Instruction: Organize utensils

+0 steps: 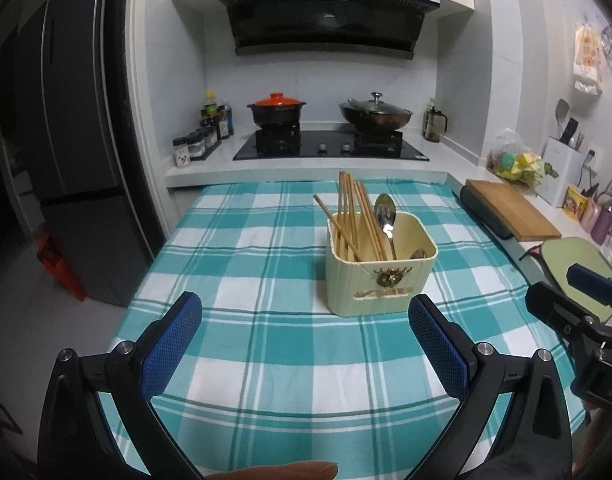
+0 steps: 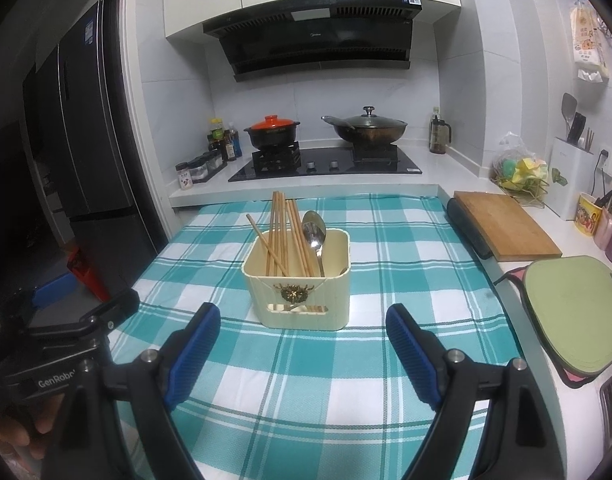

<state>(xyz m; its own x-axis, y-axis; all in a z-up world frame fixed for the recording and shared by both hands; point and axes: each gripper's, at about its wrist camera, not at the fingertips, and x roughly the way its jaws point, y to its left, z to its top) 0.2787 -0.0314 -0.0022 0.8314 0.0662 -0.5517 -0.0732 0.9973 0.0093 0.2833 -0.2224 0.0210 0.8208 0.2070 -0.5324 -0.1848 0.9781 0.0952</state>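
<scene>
Left claw (image 1: 306,322), spread wide and holding nothing, hovers above the tabletop; its blue ribbed fingers (image 1: 173,344) frame bare checked cloth. Right claw (image 2: 303,330), likewise spread wide and holding nothing, hangs beside it over the near half of the tabletop; in the left wrist view part of it shows at the right edge, and in the right wrist view the left one's black body shows at the left edge.

Ahead of both claws, apart from the fingers, a cream box (image 2: 297,288) stands upright on the teal-and-white checked cloth (image 2: 406,264) near the middle of the tabletop. Inside it, a bundle of wooden chopsticks (image 2: 283,232) leans toward the back wall of the box, one stick tilted out to the left. A metal spoon (image 2: 314,228) stands bowl-up at the right of the chopsticks, inside the same box.

Beyond the cloth: a black stove (image 2: 326,166) carrying an orange-lidded pot (image 2: 271,132) and a lidded wok (image 2: 366,126). To the right of the cloth lie a wooden cutting board (image 2: 506,224) and a green mat (image 2: 570,312).
</scene>
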